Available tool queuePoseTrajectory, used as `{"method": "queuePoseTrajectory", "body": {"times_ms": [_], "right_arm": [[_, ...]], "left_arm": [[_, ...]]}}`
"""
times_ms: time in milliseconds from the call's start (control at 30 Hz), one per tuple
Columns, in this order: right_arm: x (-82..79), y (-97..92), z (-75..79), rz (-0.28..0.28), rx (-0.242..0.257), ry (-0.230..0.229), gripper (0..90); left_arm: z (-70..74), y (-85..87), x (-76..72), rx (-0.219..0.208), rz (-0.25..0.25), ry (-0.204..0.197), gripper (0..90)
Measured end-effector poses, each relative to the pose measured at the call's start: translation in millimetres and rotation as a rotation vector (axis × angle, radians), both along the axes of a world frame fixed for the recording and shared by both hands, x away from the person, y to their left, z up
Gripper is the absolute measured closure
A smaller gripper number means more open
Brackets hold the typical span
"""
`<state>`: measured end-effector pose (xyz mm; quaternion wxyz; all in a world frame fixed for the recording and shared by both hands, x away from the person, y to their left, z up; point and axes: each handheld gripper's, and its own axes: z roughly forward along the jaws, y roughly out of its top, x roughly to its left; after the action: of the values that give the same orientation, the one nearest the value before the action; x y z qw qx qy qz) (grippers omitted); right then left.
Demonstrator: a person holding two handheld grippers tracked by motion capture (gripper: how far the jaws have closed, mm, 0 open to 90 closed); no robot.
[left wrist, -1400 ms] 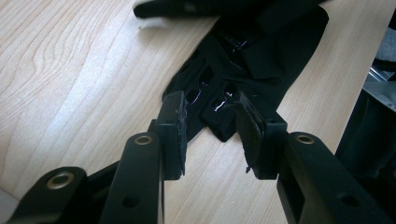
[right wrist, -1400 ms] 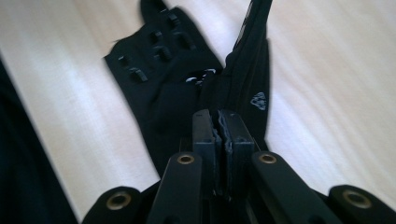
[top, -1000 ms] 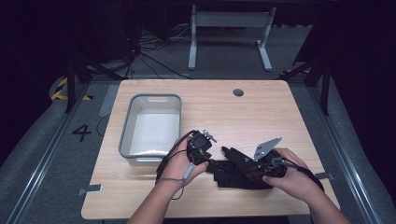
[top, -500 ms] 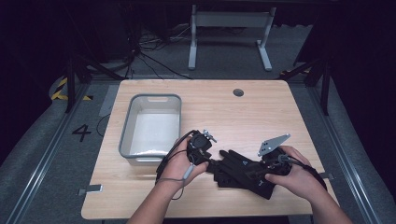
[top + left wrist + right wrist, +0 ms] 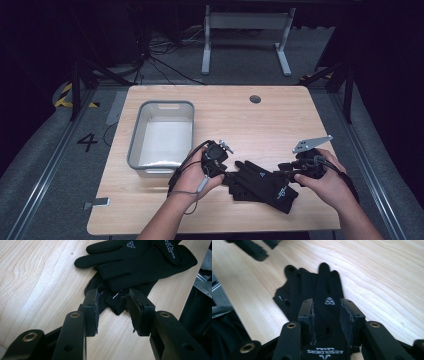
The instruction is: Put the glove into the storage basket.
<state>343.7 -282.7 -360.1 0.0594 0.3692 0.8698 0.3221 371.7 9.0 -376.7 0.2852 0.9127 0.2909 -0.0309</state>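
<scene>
- The black gloves [image 5: 262,184] lie stacked flat on the tabletop [image 5: 280,120], near its 6 o'clock edge, between the two hands.
- The right gripper [image 5: 290,167] sits at the cuff end, at 3 o'clock of the gloves. Its jaws have just been opening; in the right gripper view the pads stand apart on either side of the upper glove [image 5: 325,315] and do not press on it.
- Compared with one second ago, the right hand has drawn back toward 3 o'clock, and the gloves lie stretched out longer.
- The left gripper [image 5: 112,306] is half open at the fingertip end, at 9 o'clock of the gloves. A fold of the lower glove [image 5: 115,300] lies between its pads; no pad presses it.
- The grey bin [image 5: 162,132] stands empty at 10 o'clock of the gloves.
- Judgement: the right-hand release suggests the laying-out step is complete; a fresh grasp is required before any transfer.
</scene>
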Motion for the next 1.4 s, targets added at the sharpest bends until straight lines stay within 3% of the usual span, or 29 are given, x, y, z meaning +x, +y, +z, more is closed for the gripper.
{"method": "queuePoseTrajectory", "body": {"times_ms": [367, 633, 900, 1267, 1400], "right_arm": [[7.8, -12.3, -6.7, -0.074, -0.026, 0.037, 63.9], [9.1, -17.7, -14.0, -0.1, -0.052, 0.03, 64.3], [-4.7, -38.8, -30.3, -0.141, -0.05, 0.031, 64.4], [-20.5, -41.7, -50.4, -0.117, -0.072, 0.053, 60.7], [-24.7, -42.5, -55.6, -0.114, -0.071, 0.088, 59.0]], "left_arm": [[-6.0, -5.4, 1.7, 0.014, -0.015, 0.029, 61.1], [-9.2, -6.7, 1.2, 0.011, -0.039, 0.055, 63.1], [-14.8, -12.3, 0.7, 0.034, -0.058, 0.067, 62.6], [-18.7, -15.9, 1.2, 0.045, -0.072, 0.075, 62.7], [-18.4, -16.1, 0.7, 0.043, -0.072, 0.076, 63.0]]}}
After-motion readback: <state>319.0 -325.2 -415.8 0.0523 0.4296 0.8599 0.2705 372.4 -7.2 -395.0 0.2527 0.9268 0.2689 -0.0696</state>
